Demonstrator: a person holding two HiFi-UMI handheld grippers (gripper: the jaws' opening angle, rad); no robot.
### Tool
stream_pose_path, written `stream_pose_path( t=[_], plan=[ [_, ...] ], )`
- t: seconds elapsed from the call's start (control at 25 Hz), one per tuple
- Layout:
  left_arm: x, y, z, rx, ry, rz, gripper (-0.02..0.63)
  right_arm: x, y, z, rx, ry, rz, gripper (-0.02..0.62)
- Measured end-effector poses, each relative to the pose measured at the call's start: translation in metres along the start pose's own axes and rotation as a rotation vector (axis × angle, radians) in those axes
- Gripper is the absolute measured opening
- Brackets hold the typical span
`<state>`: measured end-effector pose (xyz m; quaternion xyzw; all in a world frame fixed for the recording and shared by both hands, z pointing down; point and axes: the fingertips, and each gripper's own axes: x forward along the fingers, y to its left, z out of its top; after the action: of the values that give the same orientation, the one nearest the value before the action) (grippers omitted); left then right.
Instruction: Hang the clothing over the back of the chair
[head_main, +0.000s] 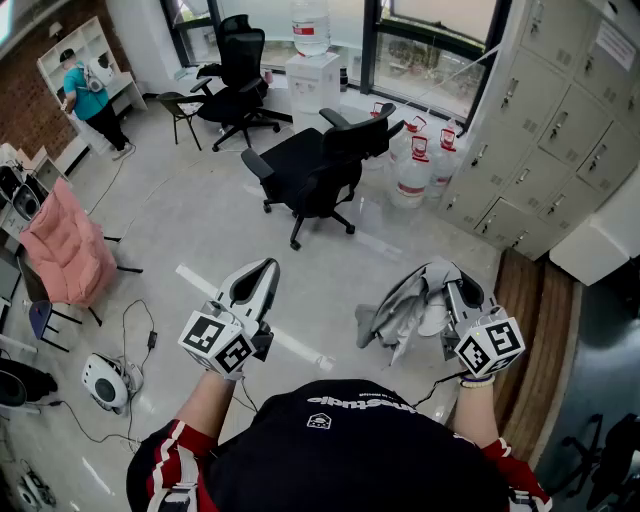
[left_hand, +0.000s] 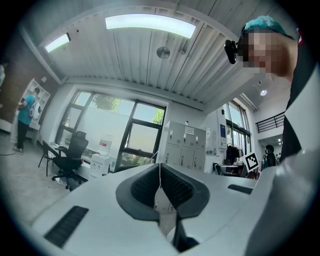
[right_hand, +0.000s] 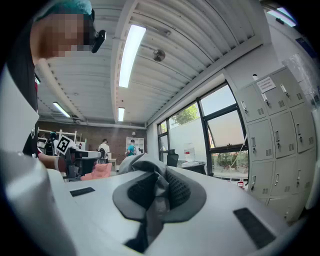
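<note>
Head view: right gripper (head_main: 452, 288) pinches grey clothing (head_main: 398, 312); left gripper (head_main: 258, 275) closed.

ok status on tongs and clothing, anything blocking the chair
Left tongs shut, empty. Right tongs shut on grey clothing. Black chair ahead, only floor between.

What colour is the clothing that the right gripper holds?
Grey. The clothing shows best in the head view, bunched at the right gripper.
</note>
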<state>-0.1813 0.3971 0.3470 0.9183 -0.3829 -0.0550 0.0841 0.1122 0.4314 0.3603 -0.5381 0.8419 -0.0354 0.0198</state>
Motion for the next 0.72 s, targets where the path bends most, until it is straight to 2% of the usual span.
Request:
stream_pose_path(
  t=[0.4, 0.72],
  plan=[
    [0.01, -0.007, 0.0, -0.005, -0.008, -0.003, 0.026, 0.002, -0.008, 0.0, 0.006, 0.01, -0.001, 0.028],
    [0.018, -0.008, -0.004, -0.011, -0.007, 0.011, 0.026, 0.005, -0.014, 0.005, 0.031, -0.029, 0.033, 0.028]
  ],
)
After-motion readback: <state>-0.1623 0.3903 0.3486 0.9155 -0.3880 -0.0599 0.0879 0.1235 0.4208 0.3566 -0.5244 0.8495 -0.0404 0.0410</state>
